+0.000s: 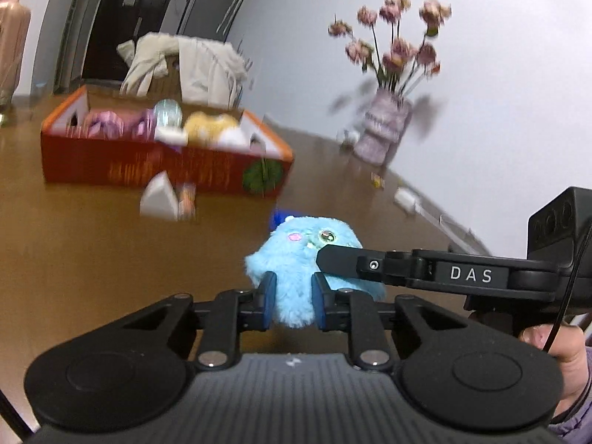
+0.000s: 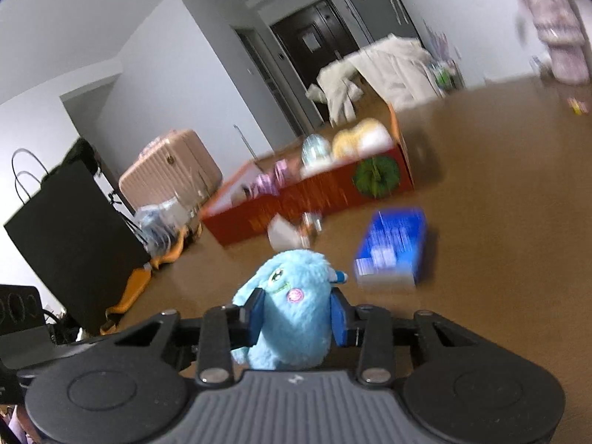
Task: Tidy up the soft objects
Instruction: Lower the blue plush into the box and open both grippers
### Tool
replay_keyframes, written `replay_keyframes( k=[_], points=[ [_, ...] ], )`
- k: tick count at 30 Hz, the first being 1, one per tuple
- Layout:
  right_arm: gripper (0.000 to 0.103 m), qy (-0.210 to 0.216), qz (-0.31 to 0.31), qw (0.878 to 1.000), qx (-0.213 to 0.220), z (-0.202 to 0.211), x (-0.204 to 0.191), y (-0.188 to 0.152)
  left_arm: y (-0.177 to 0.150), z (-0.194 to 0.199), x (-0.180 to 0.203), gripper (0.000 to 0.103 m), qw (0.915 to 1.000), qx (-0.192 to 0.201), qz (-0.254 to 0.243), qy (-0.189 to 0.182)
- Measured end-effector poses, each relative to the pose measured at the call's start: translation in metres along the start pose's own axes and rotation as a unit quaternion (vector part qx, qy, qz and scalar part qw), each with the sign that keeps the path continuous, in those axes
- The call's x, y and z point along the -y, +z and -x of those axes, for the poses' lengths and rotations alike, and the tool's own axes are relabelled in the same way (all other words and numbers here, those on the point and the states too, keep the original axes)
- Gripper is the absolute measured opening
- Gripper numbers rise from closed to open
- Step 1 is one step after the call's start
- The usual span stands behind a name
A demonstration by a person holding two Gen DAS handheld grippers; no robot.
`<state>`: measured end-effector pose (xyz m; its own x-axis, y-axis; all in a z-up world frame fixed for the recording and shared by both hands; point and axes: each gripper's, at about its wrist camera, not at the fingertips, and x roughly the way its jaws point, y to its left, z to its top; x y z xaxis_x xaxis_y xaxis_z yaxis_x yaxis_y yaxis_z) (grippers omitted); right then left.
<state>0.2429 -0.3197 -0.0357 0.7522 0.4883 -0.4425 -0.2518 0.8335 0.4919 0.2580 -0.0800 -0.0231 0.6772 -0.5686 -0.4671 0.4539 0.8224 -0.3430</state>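
A fluffy light-blue plush toy (image 1: 296, 259) is held above the brown table. My left gripper (image 1: 294, 296) is shut on its lower body. My right gripper (image 2: 296, 312) is shut on the same toy (image 2: 292, 296); one of its fingers (image 1: 344, 261) reaches in from the right in the left wrist view and presses the toy's face. A red and orange open box (image 1: 148, 162) stands further back on the table and holds pink and yellow plush toys and a clear globe; it also shows in the right wrist view (image 2: 314, 196).
A blue packet (image 2: 392, 248) lies on the table right of the toy. A small white and orange item (image 1: 166, 196) lies before the box. A vase of pink flowers (image 1: 381, 125) stands by the wall. A cream coat (image 1: 192, 66) hangs behind the box. A pink suitcase (image 2: 170, 170) and a black bag (image 2: 70, 236) stand on the floor.
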Motion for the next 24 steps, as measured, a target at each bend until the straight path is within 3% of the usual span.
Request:
replay_keyframes(
  k=[5,11,17,21,24],
  points=[
    [0.035,0.030,0.010,0.999,0.019,-0.040,-0.007,0.079,0.077,-0.015,-0.023,0.021,0.9987,0.049,-0.015,0.003],
    [0.034,0.025,0.025,0.999,-0.028,-0.146,-0.018,0.157,0.147,-0.071,-0.074,0.019,0.9979,0.034,0.004,0.055],
    [0.034,-0.010,0.028,0.994,-0.102,-0.237,-0.010,0.172,0.154,-0.124,-0.133,0.017,0.9958,-0.026,0.030,0.083],
    [0.043,-0.035,0.055,0.989,-0.131,-0.262,-0.012,0.163,0.141,-0.131,-0.154,0.018,0.9940,-0.040,0.034,0.095],
    [0.043,-0.058,0.070,0.986,-0.142,-0.272,-0.015,0.158,0.140,-0.129,-0.160,0.022,0.9932,-0.038,0.043,0.102]
  ],
)
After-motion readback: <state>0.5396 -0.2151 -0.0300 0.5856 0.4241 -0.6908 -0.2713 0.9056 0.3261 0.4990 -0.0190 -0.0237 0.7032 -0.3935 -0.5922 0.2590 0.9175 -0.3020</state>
